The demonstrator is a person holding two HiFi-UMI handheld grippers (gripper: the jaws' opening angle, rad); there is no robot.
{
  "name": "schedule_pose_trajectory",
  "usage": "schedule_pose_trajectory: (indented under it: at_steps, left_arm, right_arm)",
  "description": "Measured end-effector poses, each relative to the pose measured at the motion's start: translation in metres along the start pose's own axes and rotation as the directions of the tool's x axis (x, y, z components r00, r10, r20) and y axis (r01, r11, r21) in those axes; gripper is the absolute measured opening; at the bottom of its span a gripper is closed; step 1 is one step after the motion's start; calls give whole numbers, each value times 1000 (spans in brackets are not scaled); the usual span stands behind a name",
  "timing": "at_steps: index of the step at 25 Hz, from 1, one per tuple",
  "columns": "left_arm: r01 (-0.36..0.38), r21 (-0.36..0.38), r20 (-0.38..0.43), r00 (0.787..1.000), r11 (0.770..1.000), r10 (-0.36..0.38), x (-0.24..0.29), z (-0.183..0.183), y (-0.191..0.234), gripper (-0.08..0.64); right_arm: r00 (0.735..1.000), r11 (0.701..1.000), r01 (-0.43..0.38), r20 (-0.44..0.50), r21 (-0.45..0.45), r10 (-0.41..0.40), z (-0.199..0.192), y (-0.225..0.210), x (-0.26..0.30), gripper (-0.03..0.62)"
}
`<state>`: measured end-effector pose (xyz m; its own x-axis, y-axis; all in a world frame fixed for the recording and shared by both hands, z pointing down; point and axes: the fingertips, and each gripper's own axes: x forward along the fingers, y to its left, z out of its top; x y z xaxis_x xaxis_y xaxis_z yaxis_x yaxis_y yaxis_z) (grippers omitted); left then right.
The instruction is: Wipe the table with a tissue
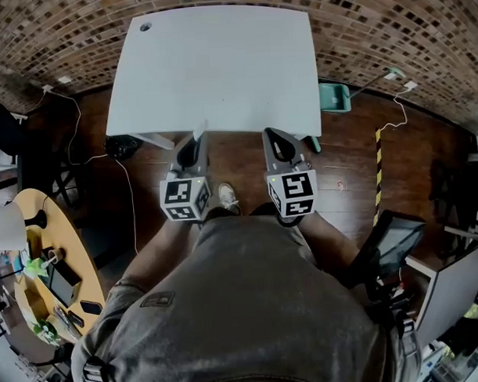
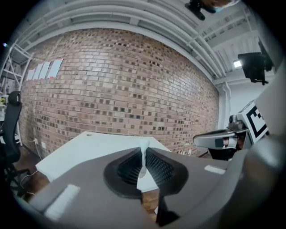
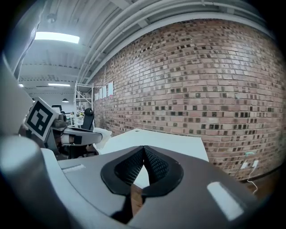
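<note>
Tissue, a thin white strip, stands clamped between the fingers of the left gripper, just at the white table's 6 o'clock edge. The right gripper, at the left one's 3 o'clock, has its fingers together with nothing between them.

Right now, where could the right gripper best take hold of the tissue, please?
Probably the tuft of tissue standing above the shut left gripper, approached from the right; the rest is pinched between its jaws. The right gripper, shut, must open first.

- We see a thin white tissue standing upright, pinched in the left gripper.
- Our white table has a small hole at its far-left corner.
</note>
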<state>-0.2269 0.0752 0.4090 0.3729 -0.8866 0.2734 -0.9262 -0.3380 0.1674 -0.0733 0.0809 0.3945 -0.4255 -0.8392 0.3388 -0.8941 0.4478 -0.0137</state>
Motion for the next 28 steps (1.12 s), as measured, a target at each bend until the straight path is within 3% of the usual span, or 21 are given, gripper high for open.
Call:
schedule_pose_trajectory:
  at_steps: [11, 19, 28]
  left_arm:
    - [15, -12, -42, 999, 1000, -15, 57, 2, 27, 25]
    - [-91, 7, -100, 991, 996, 91, 107, -6, 40, 25]
    - [-179, 36, -196, 963, 983, 183, 152, -21, 44, 25]
  right_arm:
    - [997, 997, 71, -7, 17, -71, 8, -33, 35, 15]
    - [1000, 999, -3, -25, 45, 4, 6, -77, 76, 15]
    - [993, 994, -83, -74, 66, 87, -9, -124, 109, 15]
